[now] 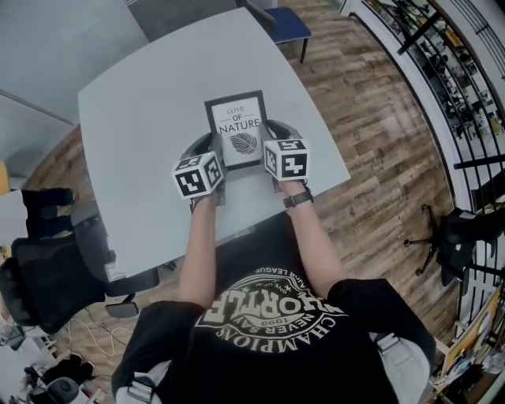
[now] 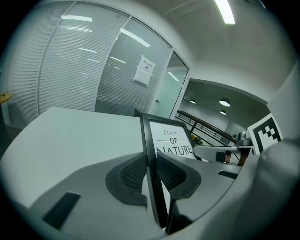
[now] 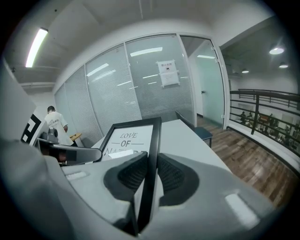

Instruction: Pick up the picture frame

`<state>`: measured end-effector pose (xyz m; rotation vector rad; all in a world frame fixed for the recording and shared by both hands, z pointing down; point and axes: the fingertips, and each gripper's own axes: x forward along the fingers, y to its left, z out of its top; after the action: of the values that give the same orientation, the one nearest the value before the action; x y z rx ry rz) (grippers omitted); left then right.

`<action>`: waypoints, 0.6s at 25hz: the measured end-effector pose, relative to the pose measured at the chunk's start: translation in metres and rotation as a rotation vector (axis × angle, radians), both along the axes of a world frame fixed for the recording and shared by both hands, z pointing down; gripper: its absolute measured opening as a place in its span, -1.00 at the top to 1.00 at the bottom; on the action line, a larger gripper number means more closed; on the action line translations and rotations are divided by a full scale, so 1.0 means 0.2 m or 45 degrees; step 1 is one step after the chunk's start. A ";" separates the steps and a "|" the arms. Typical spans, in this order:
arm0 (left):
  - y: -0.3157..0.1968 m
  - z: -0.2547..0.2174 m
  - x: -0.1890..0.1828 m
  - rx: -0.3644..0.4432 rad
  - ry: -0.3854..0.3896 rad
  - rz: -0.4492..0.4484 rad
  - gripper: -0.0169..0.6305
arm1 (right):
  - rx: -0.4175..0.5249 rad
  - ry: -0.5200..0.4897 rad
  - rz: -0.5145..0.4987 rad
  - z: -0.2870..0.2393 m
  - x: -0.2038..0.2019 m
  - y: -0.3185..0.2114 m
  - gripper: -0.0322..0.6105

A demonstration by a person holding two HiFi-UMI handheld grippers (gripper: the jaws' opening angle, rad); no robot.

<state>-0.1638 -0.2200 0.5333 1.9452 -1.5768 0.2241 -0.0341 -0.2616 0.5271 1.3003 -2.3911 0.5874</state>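
Observation:
A black picture frame with a white "Love of Nature" print is held over the grey table, tilted with its top edge away from me. My left gripper is shut on the frame's left side. My right gripper is shut on its right side. In the left gripper view the frame's left rail runs between the two dark pads, which press on it at my left gripper. In the right gripper view the right rail is pinched the same way by my right gripper.
A blue chair stands at the table's far side and a black office chair at its near left. Wooden floor and a black railing lie to the right. Glass partitions stand beyond the table, with a person far off.

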 end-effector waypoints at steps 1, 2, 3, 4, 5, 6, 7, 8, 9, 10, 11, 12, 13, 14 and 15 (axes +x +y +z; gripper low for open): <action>0.00 -0.02 0.00 0.011 0.008 -0.004 0.73 | 0.012 -0.003 0.001 -0.02 0.00 0.00 0.69; 0.00 -0.05 -0.01 0.024 0.012 -0.009 0.73 | 0.022 -0.010 0.003 -0.05 0.00 0.00 0.69; -0.01 -0.08 -0.01 0.039 0.012 -0.013 0.73 | 0.031 -0.020 0.005 -0.08 -0.01 -0.01 0.69; -0.02 -0.12 -0.01 0.056 0.009 -0.017 0.73 | 0.042 -0.029 0.007 -0.11 -0.01 -0.01 0.69; -0.02 -0.15 -0.02 0.074 0.006 -0.021 0.73 | 0.057 -0.036 0.009 -0.15 -0.01 -0.02 0.69; -0.02 -0.19 -0.02 0.093 0.005 -0.024 0.73 | 0.073 -0.041 0.010 -0.19 -0.01 -0.02 0.69; -0.02 -0.23 -0.02 0.113 0.002 -0.027 0.73 | 0.091 -0.047 0.010 -0.23 -0.01 -0.02 0.69; -0.02 -0.27 -0.02 0.133 0.000 -0.030 0.73 | 0.110 -0.053 0.010 -0.27 -0.01 -0.02 0.69; -0.02 -0.31 -0.02 0.153 -0.003 -0.032 0.73 | 0.129 -0.060 0.010 -0.31 -0.01 -0.02 0.69; -0.02 -0.35 -0.02 0.173 -0.005 -0.033 0.73 | 0.148 -0.066 0.009 -0.36 -0.01 -0.02 0.69; -0.01 -0.39 -0.02 0.194 -0.007 -0.036 0.73 | 0.168 -0.072 0.008 -0.40 -0.01 -0.01 0.69; -0.01 -0.43 -0.02 0.214 -0.009 -0.038 0.73 | 0.190 -0.078 0.006 -0.44 -0.01 -0.01 0.69; -0.01 -0.46 -0.03 0.235 -0.011 -0.041 0.73 | 0.213 -0.083 0.005 -0.48 -0.02 0.00 0.69; -0.01 -0.50 -0.03 0.256 -0.014 -0.042 0.73 | 0.237 -0.088 0.005 -0.52 -0.02 0.00 0.69; -0.01 -0.54 -0.03 0.277 -0.016 -0.042 0.73 | 0.261 -0.091 0.006 -0.56 -0.02 0.01 0.69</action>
<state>-0.1698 -0.2211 0.4259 2.0820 -1.7005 0.0521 -0.0373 -0.2602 0.4149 1.3887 -2.5633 0.4048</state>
